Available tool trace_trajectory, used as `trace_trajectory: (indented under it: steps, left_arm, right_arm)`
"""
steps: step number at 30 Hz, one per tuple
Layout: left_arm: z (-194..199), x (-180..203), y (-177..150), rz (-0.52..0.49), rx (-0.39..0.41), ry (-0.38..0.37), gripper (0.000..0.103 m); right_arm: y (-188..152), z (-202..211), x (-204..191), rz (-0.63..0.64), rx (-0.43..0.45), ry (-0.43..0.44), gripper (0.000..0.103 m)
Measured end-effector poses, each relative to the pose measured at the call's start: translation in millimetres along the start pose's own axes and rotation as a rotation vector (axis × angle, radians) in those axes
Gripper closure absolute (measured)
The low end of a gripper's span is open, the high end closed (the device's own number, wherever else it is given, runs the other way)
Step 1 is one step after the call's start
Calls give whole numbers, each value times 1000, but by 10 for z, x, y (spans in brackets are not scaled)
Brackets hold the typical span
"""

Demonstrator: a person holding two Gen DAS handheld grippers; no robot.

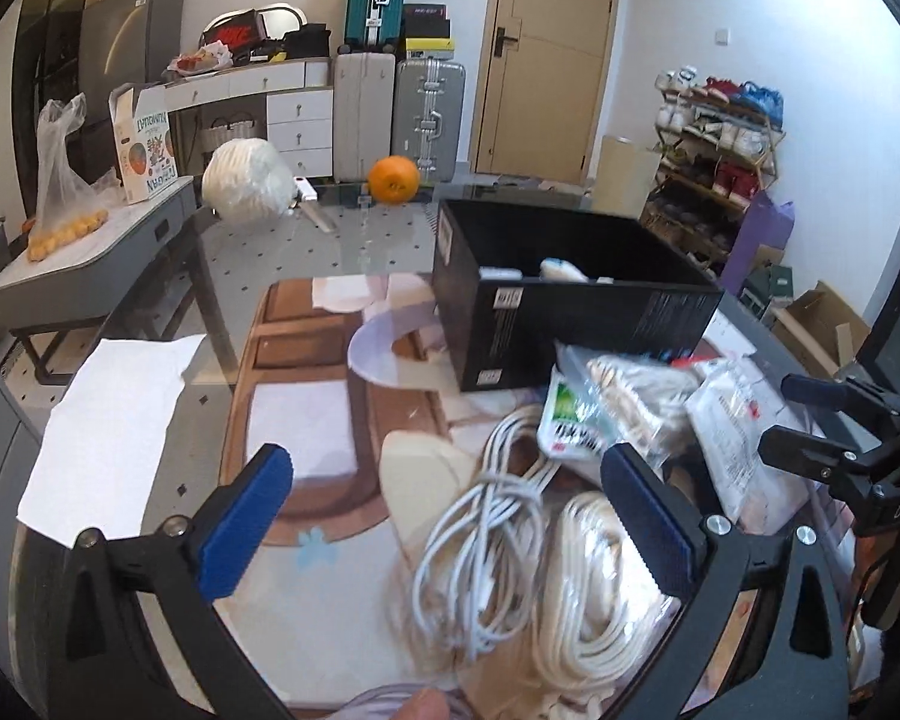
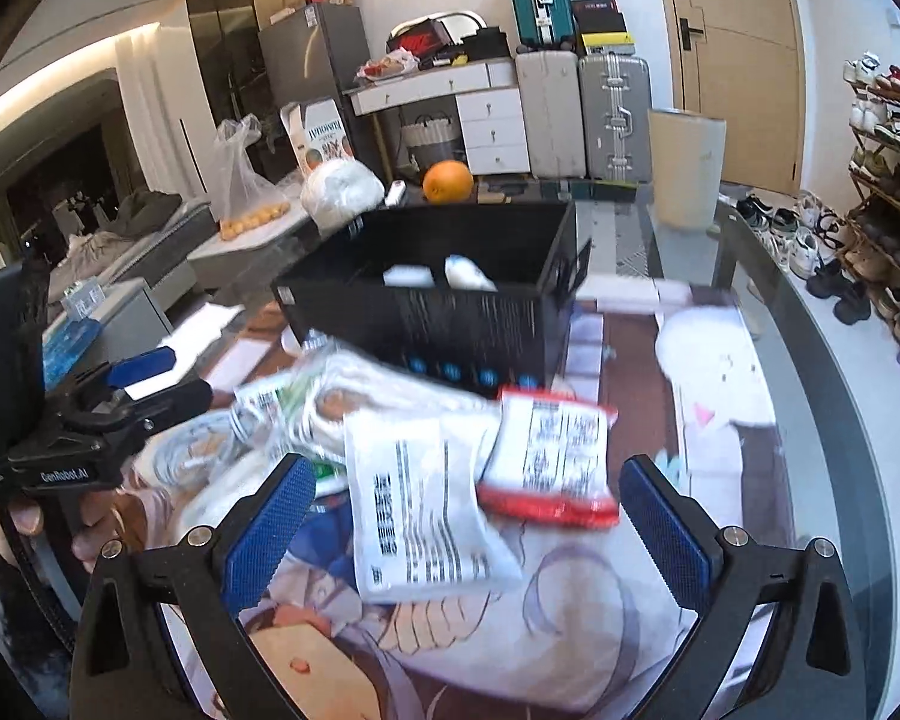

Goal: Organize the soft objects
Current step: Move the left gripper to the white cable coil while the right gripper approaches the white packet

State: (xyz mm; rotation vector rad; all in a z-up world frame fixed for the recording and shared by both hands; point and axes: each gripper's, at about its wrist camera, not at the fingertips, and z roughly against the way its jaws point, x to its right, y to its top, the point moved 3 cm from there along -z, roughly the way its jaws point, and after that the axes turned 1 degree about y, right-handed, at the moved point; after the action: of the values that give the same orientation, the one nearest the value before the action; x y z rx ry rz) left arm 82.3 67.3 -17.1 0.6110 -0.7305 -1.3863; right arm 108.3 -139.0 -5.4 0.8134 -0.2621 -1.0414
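Pouches and cable coils crowd the desk (image 2: 768, 360) just near of a black box (image 2: 450, 324). Right tool (image 2: 471, 525) hangs spread over a white pouch (image 2: 420, 516) and red-edged pouch (image 2: 549, 456); left tool (image 1: 450, 516), also spread, over white cable coils (image 1: 486, 534). All look light, limp and probably slick: pinch a pouch's sealed edge, a coil's bundled strands.

A lived-in home: suitcases (image 1: 399, 114), shoe rack (image 1: 720, 138), drawers (image 1: 300, 120).
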Motion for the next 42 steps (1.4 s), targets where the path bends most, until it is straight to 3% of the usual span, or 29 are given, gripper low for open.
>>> trace_trajectory:
  steps: [6, 20, 26, 42]
  left_arm:
    - [-15, -16, -65, -24, -39, -3, 0]
    - [-218, 6, -119, -59, -162, -35, 0]
    - [-259, 35, -74, -75, -173, -73, 0]
    - [-374, -59, -10, -90, -194, -28, 1]
  right_arm:
    - [-165, -141, -57, 32, -52, -13, 0]
    - [-169, -259, 26, -2, -100, -16, 0]
    - [-177, -292, 6, 10, -117, -18, 0]
    - [-170, -357, -91, 64, -134, -38, 0]
